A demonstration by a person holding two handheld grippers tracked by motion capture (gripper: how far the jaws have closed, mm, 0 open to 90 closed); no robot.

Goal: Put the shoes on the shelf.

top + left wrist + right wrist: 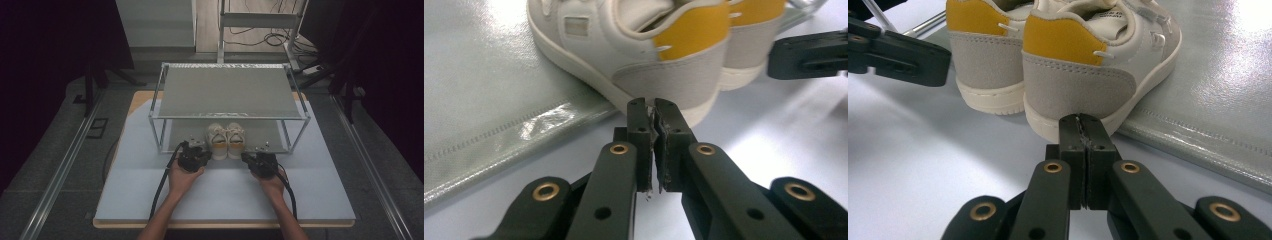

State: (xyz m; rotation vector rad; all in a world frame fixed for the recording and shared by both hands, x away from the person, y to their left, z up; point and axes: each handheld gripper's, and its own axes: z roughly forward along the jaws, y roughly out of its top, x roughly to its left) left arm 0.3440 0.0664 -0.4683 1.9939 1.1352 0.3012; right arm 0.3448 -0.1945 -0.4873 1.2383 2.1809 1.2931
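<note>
A pair of small white shoes [226, 140] with yellow heel tabs and grey suede heel panels stands side by side on the lower shelf [260, 134] of a two-tier metal rack [230, 90], toes pointing toward the far edge of the surface [150, 185] and heels at the shelf's front edge, facing the person. The rack sits on the far half of the pale surface, roughly centred between its left and right edges.

The left claw [197, 146] is held just left of the shoes' heels, near the front edge of the shelf. In the left gripper view its jaws stand almost together, with only a thin slit between the worn pads and nothing held in them; the left claw [653, 107] points at the heel of the left shoe [644, 50], its tips just short of the sole.

The right claw [246, 156] is held just right of the heels. In the right gripper view the right claw [1081, 120] is closed, pads pressed together and empty, its tips right at the cream sole of the right shoe [1088, 65]; whether they touch the sole I cannot tell. The silvery shelf lining [1218, 90] extends beside that shoe.

Both hands [181, 177] rest over the near half of the surface, forearms coming in from its near edge.
</note>
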